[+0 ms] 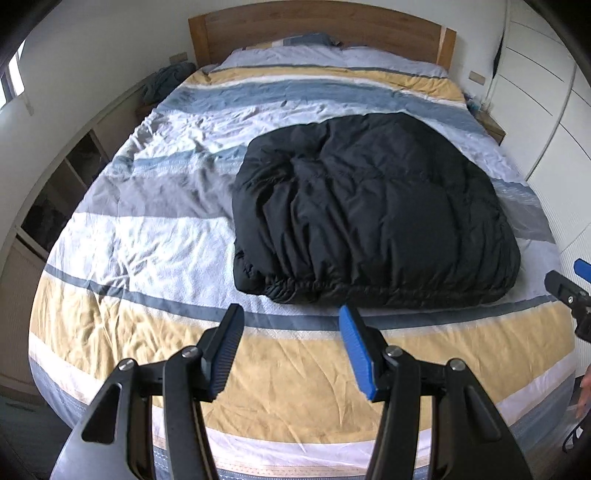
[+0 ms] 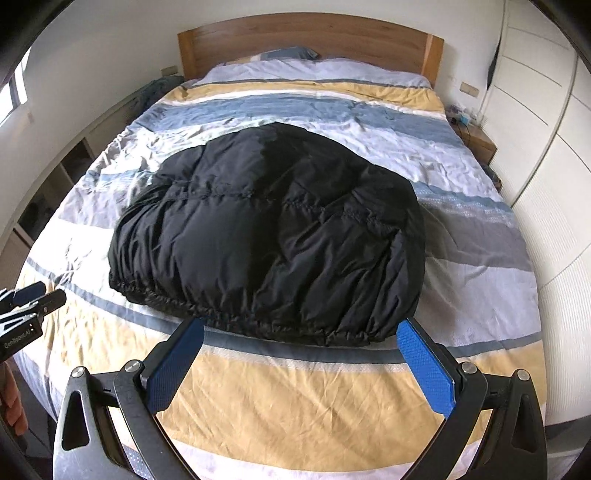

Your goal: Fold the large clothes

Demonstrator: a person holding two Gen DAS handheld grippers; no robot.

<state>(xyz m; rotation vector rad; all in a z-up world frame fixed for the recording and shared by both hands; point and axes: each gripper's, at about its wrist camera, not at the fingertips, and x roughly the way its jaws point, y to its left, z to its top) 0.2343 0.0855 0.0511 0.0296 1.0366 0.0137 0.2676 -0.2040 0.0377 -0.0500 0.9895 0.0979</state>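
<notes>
A black puffy jacket (image 1: 373, 210) lies folded into a rounded bundle on the striped bed cover (image 1: 155, 236), its elastic hem toward me. It also shows in the right wrist view (image 2: 273, 236). My left gripper (image 1: 291, 314) is open and empty, held above the bed just short of the hem's left part. My right gripper (image 2: 301, 326) is open and empty, wide apart, just short of the hem's right part. Each gripper shows at the edge of the other's view: the right one (image 1: 569, 284) and the left one (image 2: 37, 295).
The bed cover (image 2: 295, 398) has yellow, blue, grey and white stripes. A wooden headboard (image 1: 317, 29) stands at the far end. White wardrobe doors (image 2: 543, 122) run along the right. Open shelves (image 1: 62, 184) run along the left. A small bedside table (image 2: 476, 142) is far right.
</notes>
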